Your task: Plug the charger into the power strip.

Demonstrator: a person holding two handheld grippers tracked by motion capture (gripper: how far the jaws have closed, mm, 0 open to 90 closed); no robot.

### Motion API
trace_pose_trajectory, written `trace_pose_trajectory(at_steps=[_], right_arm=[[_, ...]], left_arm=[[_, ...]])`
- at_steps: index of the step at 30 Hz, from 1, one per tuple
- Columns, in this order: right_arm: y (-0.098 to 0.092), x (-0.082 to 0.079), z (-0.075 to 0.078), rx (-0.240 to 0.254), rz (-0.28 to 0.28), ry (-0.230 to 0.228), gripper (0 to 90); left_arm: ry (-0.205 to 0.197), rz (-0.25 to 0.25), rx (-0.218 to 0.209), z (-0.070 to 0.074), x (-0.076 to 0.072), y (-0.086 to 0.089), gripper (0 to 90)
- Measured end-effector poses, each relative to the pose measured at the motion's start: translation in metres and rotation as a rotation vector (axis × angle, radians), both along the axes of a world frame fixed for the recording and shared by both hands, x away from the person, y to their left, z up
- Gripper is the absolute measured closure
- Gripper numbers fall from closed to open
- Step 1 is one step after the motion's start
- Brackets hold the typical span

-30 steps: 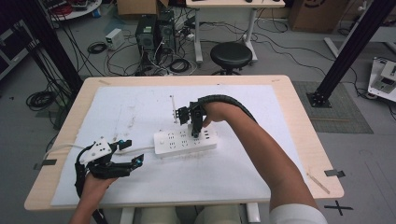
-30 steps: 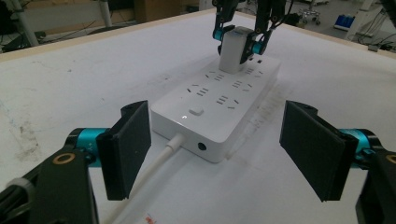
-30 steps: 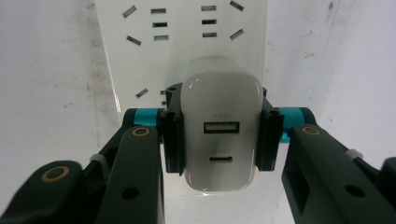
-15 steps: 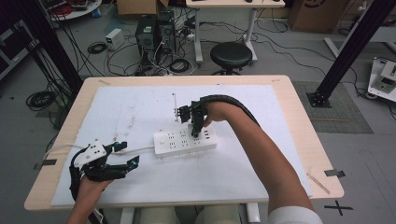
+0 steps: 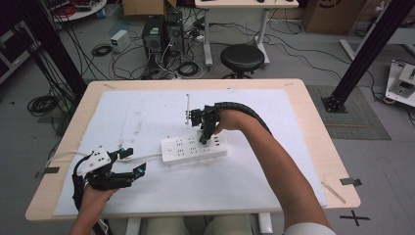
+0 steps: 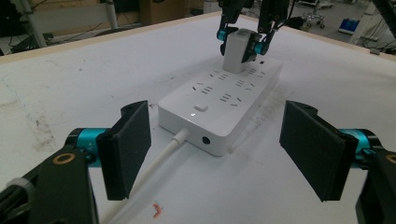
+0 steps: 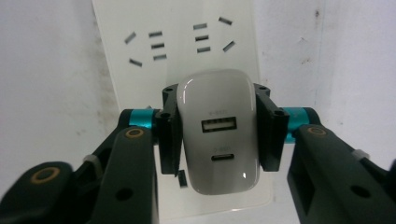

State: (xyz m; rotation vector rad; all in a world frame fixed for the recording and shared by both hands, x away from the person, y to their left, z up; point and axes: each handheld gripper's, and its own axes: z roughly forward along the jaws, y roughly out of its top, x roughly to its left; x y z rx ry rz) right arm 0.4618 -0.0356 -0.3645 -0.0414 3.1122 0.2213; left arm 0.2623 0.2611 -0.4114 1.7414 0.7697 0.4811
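The right gripper point(image 5: 204, 133) points down over the right half of the power strip point(image 5: 194, 148), its jaws set on either side of a white USB charger point(image 7: 220, 130) that stands plugged into the strip. Its jaws have just been opening; in the right gripper view the pads point(image 7: 171, 133) now stand just beside the charger's flanks, a thin gap showing on the left, and whether the right pad touches it I cannot tell. The charger's face carries two ports, one above the other. Beyond it on the strip lie empty sockets.

The power strip sits near the middle of the desk point(image 5: 313, 147), on a white sheet point(image 5: 147, 112), long side running left to right. Its white cord point(image 6: 159, 158) leaves the left end and runs toward the near left.

The left gripper point(image 5: 129, 164) hovers at the near left of the desk, well apart from the strip, its jaws wide with nothing between them, aimed at the strip's cord end.
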Motion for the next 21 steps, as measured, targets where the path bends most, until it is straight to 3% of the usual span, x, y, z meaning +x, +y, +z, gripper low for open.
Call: trace_pose_trajectory(at_steps=[3,10,15,17,21], right_arm=[[-0.007,0.003,0.005,0.041,-0.057,0.012,46.3],[-0.025,0.005,0.023,0.124,-0.152,-0.02,30.0],[-0.041,0.002,0.037,0.191,-0.205,-0.038,29.5],[-0.049,0.0,0.043,0.218,-0.234,-0.055,24.5],[-0.06,-0.004,0.05,0.23,-0.277,-0.076,22.2]], left_arm=[[0.001,0.0,0.001,0.0,0.0,0.0,24.8],[-0.005,-0.003,-0.006,0.0,0.0,-0.002,24.8],[-0.01,-0.007,-0.003,0.002,-0.001,-0.004,24.9],[-0.011,-0.008,-0.006,0.003,-0.001,-0.004,24.8],[-0.013,-0.011,-0.009,0.004,0.0,-0.007,24.8]])
